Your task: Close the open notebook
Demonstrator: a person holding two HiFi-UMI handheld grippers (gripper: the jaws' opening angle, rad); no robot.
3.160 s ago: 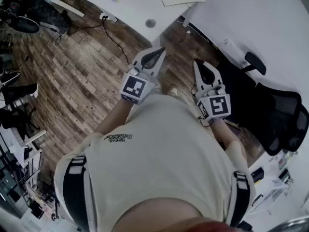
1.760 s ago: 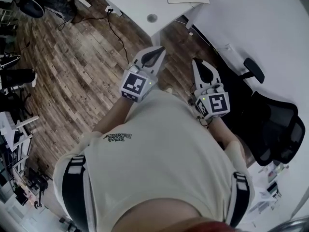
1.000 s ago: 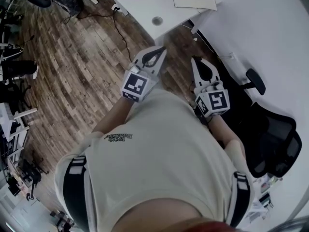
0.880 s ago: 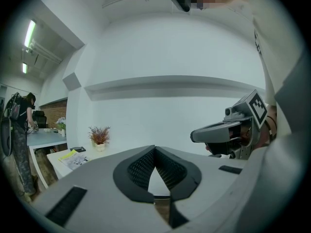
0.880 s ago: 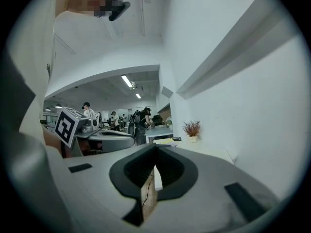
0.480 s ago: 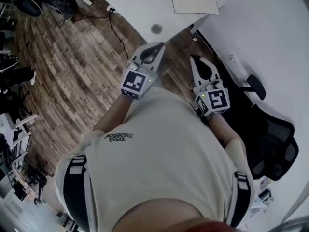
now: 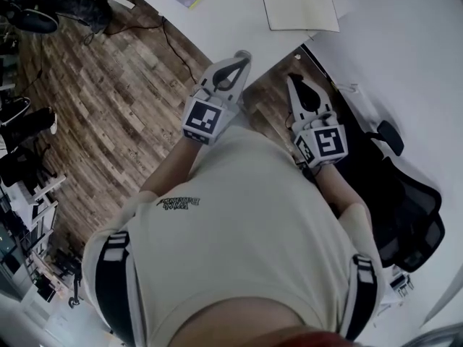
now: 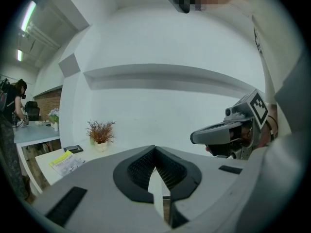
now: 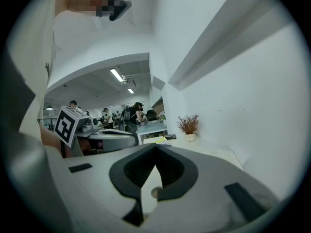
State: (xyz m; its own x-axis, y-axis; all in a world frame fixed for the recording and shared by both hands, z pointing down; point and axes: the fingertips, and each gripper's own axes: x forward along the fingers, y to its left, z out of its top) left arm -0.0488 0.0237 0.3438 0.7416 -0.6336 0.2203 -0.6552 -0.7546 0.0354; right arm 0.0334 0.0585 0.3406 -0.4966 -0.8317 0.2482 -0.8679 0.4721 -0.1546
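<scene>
While the notebook (image 7: 299, 7) lies open on the table (image 7: 217, 16), ahead of my fingertips and untouched, I hold left gripper (image 7: 239, 58) and right gripper (image 7: 293, 84) pinched together, empty; the whole closing is left.

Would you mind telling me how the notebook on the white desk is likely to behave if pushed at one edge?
The notebook looks thin and lies flat, so it is probably light and would likely slide on the smooth white desk rather than tip. Its pale pages would probably flex if lifted by a corner.
</scene>
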